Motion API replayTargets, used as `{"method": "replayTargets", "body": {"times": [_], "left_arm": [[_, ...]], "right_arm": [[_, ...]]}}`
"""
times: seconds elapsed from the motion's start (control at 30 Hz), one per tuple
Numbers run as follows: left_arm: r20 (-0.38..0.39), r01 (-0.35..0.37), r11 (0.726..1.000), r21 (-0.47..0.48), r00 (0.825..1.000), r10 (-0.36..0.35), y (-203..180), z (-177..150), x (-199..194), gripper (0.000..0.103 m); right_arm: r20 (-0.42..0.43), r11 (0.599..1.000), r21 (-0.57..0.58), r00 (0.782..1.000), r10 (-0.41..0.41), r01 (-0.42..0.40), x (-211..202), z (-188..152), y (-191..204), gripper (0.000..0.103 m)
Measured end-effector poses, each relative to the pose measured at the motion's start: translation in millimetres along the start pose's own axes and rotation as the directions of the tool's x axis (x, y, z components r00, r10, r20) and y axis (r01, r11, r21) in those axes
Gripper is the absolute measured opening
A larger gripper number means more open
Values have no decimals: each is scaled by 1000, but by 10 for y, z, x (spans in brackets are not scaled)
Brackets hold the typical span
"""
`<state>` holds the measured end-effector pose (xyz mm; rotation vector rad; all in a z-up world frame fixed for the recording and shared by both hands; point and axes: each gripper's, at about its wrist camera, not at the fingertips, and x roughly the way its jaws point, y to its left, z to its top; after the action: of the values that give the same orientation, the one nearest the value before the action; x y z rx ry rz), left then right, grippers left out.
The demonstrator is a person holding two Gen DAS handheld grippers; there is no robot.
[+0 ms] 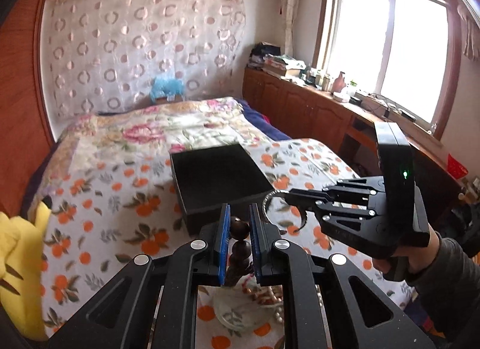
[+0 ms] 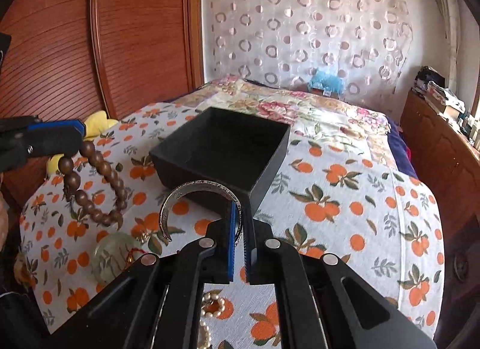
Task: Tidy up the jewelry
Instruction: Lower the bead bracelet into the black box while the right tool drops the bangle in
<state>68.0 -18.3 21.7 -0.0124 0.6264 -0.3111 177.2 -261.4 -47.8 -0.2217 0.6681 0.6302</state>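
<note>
My left gripper is shut on a dark wooden bead bracelet, which hangs in a loop below it above the bed. My right gripper is shut on an open silver cuff bangle, also seen from the side in the left wrist view. Both are held in the air just short of the open black box, which sits on the orange-print bedspread. The box's inside looks empty where it shows.
On the bedspread below lie a pale green jade bangle with a red cord, and a pearl strand. A yellow plush toy sits at the bed's left edge. Wooden cabinets run along the right under the window.
</note>
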Motion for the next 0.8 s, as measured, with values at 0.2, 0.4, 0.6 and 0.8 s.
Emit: {"method": "replayTargets", "body": {"times": [0.2,0.4,0.6,0.8], "left_arm": [[41,-56,998,13,998,55,77,259,-2,12],[53,-98,995,21,994,97,151,497,84,12],[39,-144,989,36,989,143,219,665,274,12],[10,-161,987,29,987,160,263,715,492,12]], "right_arm": [[25,1000,12,1000,-13,12,33,206,-81,5],[33,1000,27,999,-12,11,239,438,-125,5],[15,1000,9,1000,-4,4,560,585,-95,7],[7,998,21,999,51,-52,594,557,-88,13]]}}
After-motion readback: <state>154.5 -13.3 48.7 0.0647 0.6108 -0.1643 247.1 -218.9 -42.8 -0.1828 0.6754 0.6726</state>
